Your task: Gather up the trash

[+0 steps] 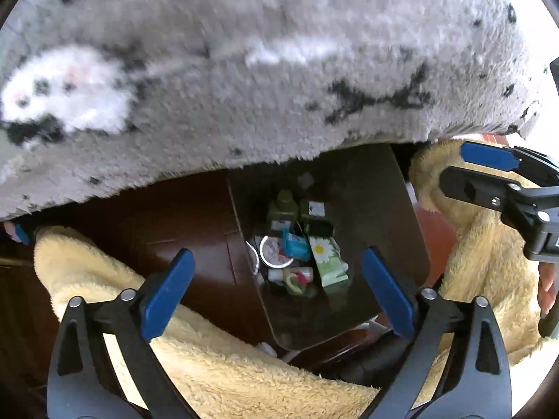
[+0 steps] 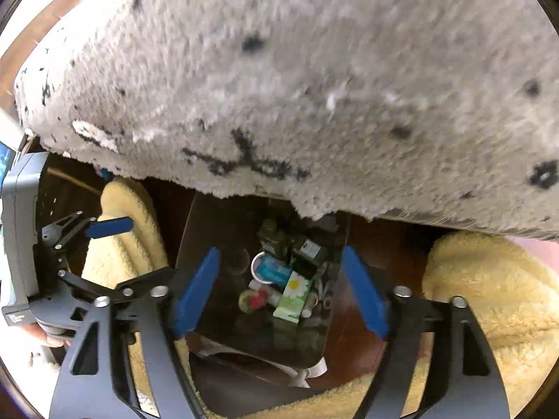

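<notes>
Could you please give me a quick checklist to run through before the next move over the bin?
1. Left gripper open and empty: ok.
2. Right gripper open and empty: ok.
3. Dark bin below both grippers, mouth in view: ok.
4. Trash inside the bin, daisy-print pack and blue wrapper among it: ok.
5. Grey rug free of trash: cannot tell, picture blurred.
6. Bin upright and stable between the yellow fleece legs: cannot tell.

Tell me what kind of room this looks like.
Probably a home living room or bedroom: a shaggy grey rug on dark wood floor, and a dark trash bin with packaging inside.
</notes>
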A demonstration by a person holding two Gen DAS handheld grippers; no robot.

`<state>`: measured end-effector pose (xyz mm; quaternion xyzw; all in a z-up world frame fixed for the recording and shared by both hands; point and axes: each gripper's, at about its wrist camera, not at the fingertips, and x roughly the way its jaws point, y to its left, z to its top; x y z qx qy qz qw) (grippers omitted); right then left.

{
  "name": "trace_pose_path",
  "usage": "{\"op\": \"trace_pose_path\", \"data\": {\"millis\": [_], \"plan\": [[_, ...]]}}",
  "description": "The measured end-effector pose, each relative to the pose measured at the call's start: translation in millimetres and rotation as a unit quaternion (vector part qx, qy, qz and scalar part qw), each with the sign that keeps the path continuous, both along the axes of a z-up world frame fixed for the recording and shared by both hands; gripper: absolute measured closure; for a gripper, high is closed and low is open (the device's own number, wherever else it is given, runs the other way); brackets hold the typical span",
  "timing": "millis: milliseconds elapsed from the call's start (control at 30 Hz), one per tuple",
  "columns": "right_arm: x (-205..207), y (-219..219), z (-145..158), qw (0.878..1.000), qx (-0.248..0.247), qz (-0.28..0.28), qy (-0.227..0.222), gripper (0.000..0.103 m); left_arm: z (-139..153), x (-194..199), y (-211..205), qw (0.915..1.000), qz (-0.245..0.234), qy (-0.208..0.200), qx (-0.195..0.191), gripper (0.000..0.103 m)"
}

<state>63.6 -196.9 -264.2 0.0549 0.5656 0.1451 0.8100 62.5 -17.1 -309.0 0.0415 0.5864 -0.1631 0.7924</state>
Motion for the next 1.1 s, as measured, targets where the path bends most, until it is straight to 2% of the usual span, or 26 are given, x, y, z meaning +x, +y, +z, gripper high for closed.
{"op": "trace_pose_path", "data": {"millis": [100,200,367,467,600,800,933,1100], "plan": [[-4.5,-4.5,17.1,1.000,-0.009,-0.007,-0.025,0.010,19.5,-2.9,3.8,0.9995,0.003,-0.029,0.010,0.008],[-9.3,-7.3,39.2,0.998,-0.026,-0.017,-0.055,0.005,41.5,-6.0,6.4,0.9981,0.008,-0.058,0.019,0.008],[-15.8,-12.8,85.6,0.988,-0.079,-0.048,-0.127,0.004,90.9,-8.8,15.0,0.9935,0.023,-0.111,0.011,0.008],[-20.1,-17.0,115.0,0.979,-0.095,-0.064,-0.170,0.004,128.3,-12.2,18.4,0.9866,0.031,-0.160,0.005,0.008],[-26.4,-23.8,160.5,0.966,-0.098,-0.072,-0.226,0.004,180.4,-17.0,22.7,0.9733,0.041,-0.226,-0.009,0.008],[-37.4,-31.4,224.5,0.940,-0.102,-0.088,-0.314,0.004,250.9,-25.1,25.3,0.9463,0.053,-0.319,-0.016,0.008],[-46.4,-36.9,260.1,0.919,-0.096,-0.123,-0.362,0.004,285.1,-28.9,26.3,0.9301,0.066,-0.360,-0.024,0.008],[-48.8,-43.5,294.9,0.905,-0.089,-0.145,-0.390,0.004,320.7,-28.0,30.8,0.9152,0.075,-0.394,-0.036,0.008]]}}
